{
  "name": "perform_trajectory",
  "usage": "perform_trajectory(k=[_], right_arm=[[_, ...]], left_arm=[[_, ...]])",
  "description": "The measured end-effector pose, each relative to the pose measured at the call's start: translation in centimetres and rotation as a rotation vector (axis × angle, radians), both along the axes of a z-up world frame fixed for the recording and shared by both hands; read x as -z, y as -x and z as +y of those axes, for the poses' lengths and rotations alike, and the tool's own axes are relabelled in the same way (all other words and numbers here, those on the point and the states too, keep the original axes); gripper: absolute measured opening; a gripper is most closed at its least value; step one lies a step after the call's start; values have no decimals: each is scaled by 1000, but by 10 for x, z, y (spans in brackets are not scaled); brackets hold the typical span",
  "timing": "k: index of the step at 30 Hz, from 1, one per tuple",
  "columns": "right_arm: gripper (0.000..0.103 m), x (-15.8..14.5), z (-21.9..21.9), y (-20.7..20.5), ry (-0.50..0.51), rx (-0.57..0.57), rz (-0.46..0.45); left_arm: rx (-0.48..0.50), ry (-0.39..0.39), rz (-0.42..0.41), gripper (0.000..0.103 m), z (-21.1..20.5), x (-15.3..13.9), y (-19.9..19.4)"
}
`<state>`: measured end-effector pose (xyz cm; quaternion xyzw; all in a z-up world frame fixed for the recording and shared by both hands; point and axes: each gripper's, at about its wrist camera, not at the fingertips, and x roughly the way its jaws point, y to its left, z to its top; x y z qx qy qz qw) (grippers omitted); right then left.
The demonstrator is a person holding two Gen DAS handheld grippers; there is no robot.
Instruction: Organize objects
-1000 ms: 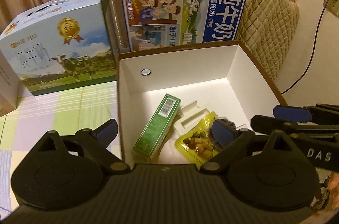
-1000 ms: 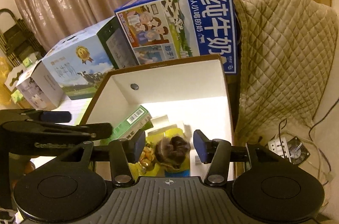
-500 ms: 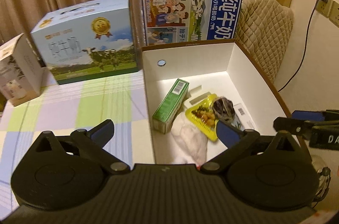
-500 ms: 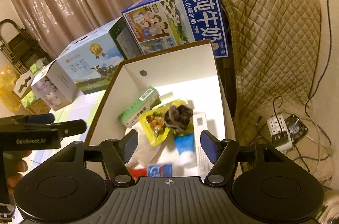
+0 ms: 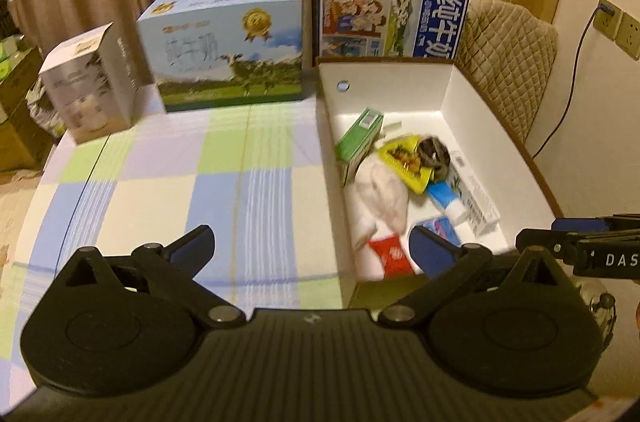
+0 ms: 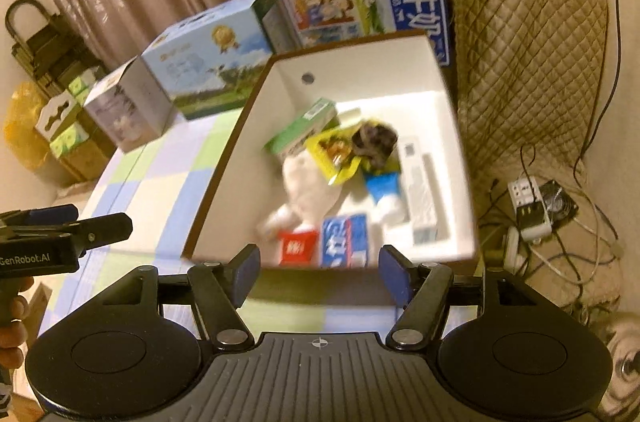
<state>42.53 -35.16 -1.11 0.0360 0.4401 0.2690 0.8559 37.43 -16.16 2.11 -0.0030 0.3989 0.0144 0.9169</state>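
Small items are piled in the white box (image 5: 472, 110): green carton (image 5: 357, 139), yellow snack pouch (image 5: 406, 162), dark scrunchie (image 5: 434, 151), white cloth (image 5: 384, 192), red and blue packets at the near wall; grouped there presumably so the checked tablecloth (image 5: 168, 190) is kept bare. Left gripper (image 5: 310, 242) is spread wide, nothing held; right gripper (image 6: 318, 268) is partly spread, jaws having just been opening, nothing between them; both are held short of the box.

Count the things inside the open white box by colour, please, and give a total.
Green: 1, carton
Yellow: 1, snack packet
Dark: 1, bundle
White: 2, soft bag, long carton
Blue: 2, tube, packet
Red: 1, packet
Total: 8 that I can tell apart
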Motion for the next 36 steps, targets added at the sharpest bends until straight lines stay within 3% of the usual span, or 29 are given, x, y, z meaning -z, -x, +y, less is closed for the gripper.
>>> perform_trajectory(k=[9,25,36], right_arm=[[63,-2,20,63,17,15,12],[63,-4,73,176,42,2,33],[63,-7,104,227,50,-27,28]], left_arm=[[-28,8,47,102,32,4,59],[-6,33,59,102,87,1,161],[-10,26,80,102,115,6,216]])
